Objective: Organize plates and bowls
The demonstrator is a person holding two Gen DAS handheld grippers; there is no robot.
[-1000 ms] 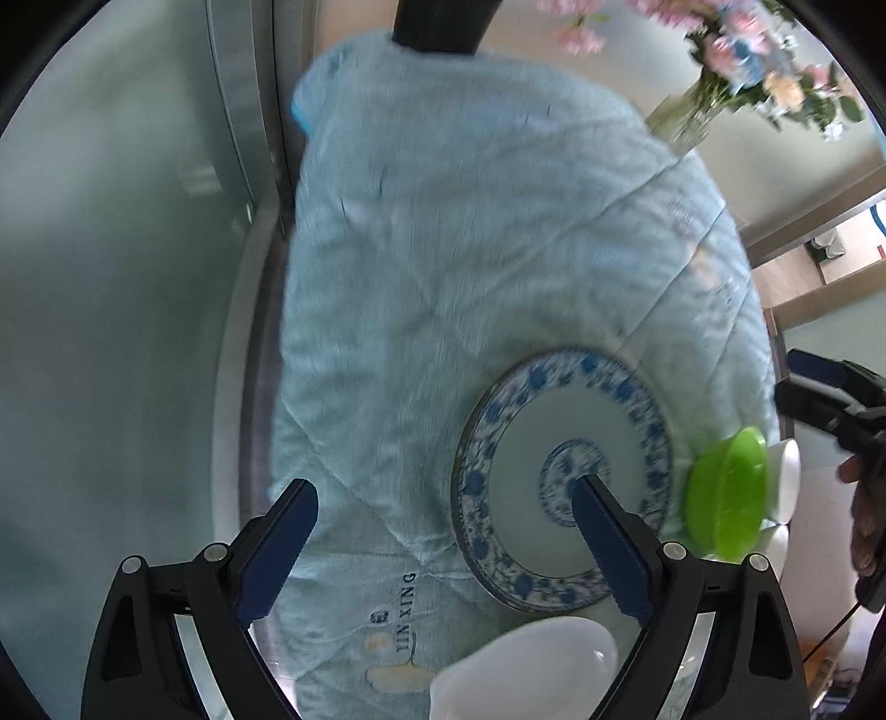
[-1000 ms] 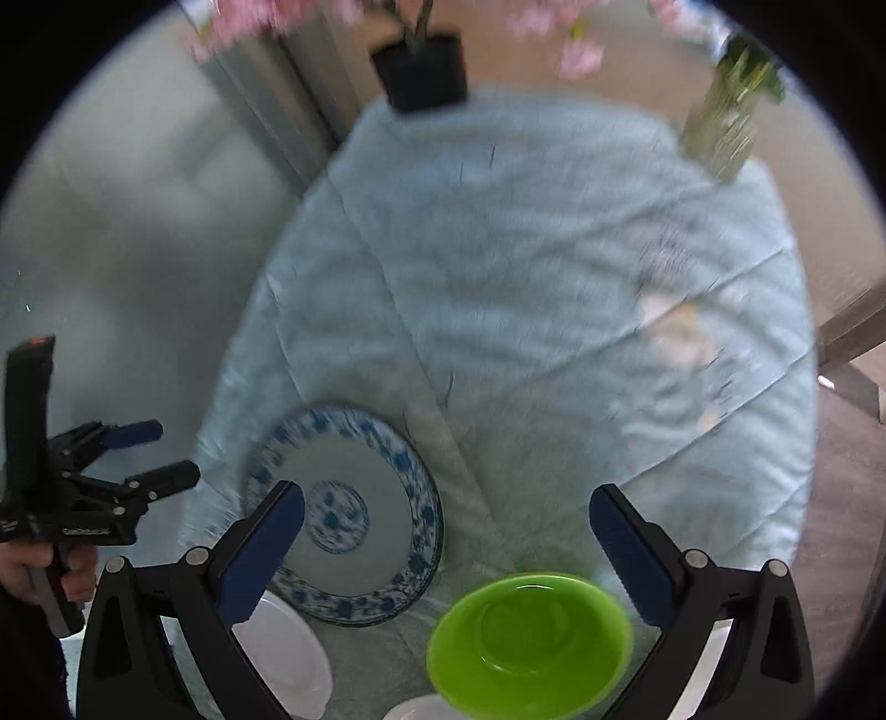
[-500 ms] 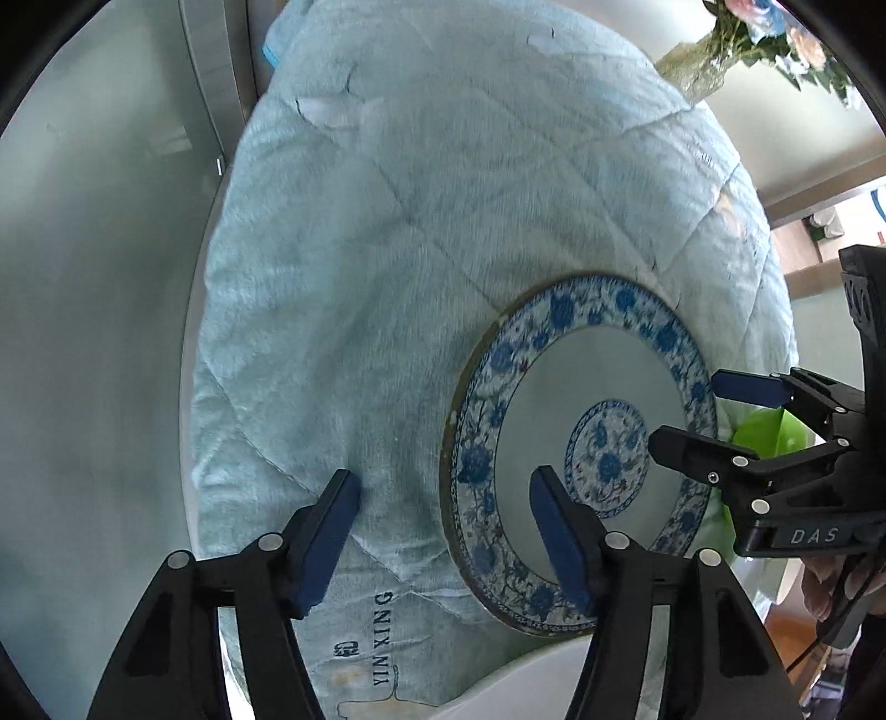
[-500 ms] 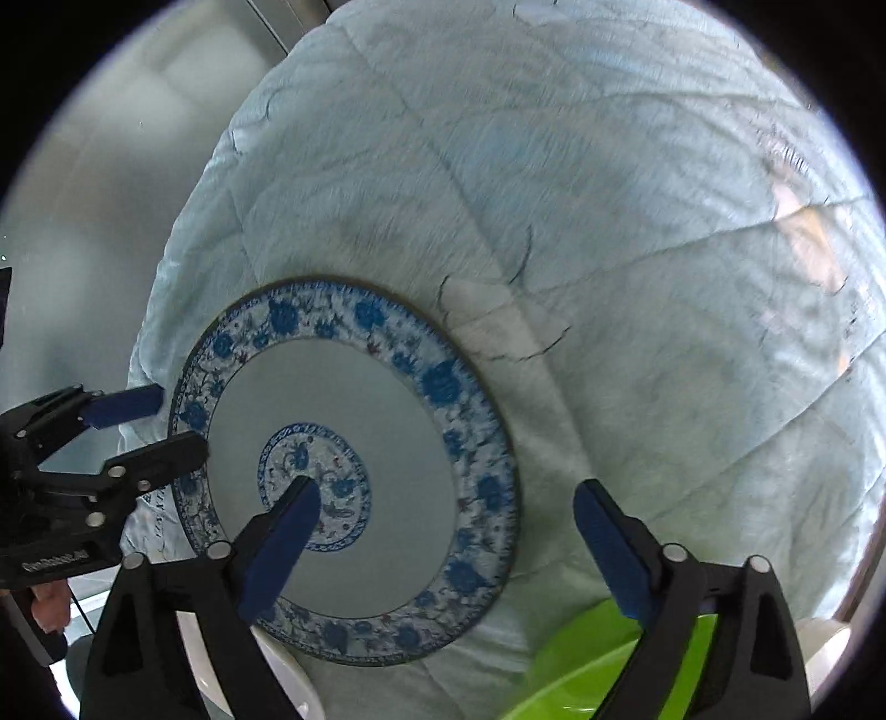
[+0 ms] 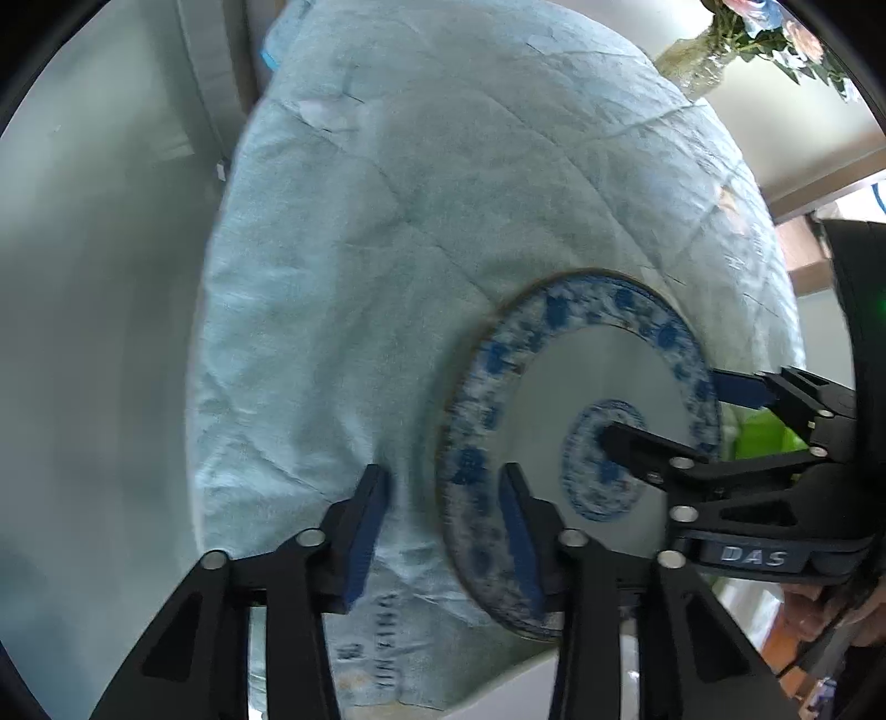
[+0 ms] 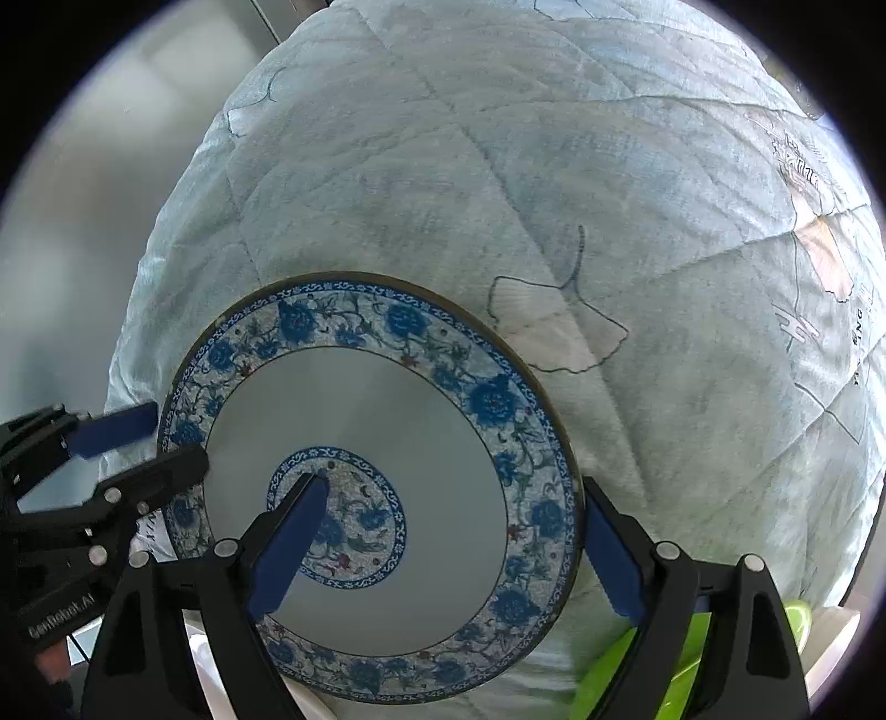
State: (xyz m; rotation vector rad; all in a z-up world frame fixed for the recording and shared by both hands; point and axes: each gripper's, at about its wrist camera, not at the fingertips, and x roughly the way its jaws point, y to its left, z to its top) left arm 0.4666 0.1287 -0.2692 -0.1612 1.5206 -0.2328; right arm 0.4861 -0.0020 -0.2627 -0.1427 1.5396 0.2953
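Note:
A blue-and-white patterned plate (image 5: 581, 454) (image 6: 376, 476) lies on a light blue quilted cloth (image 5: 415, 249) (image 6: 554, 194). My left gripper (image 5: 443, 526) is open, its jaws straddling the plate's left rim. My right gripper (image 6: 443, 531) is open, its jaws straddling the plate's right rim; it also shows in the left wrist view (image 5: 664, 412). The left gripper shows in the right wrist view (image 6: 160, 443). A green bowl (image 6: 686, 659) (image 5: 769, 432) sits right of the plate. A white dish (image 6: 199, 664) lies near the plate's front edge.
A vase of flowers (image 5: 736, 39) stands at the far right corner. A frosted glass wall (image 5: 99, 277) runs along the left of the table. Another white dish (image 6: 830, 637) sits behind the green bowl.
Both grippers have dropped closer to the plate and narrowed around its opposite rims. The left jaws have closed in most. The plate looks blurred in the left wrist view.

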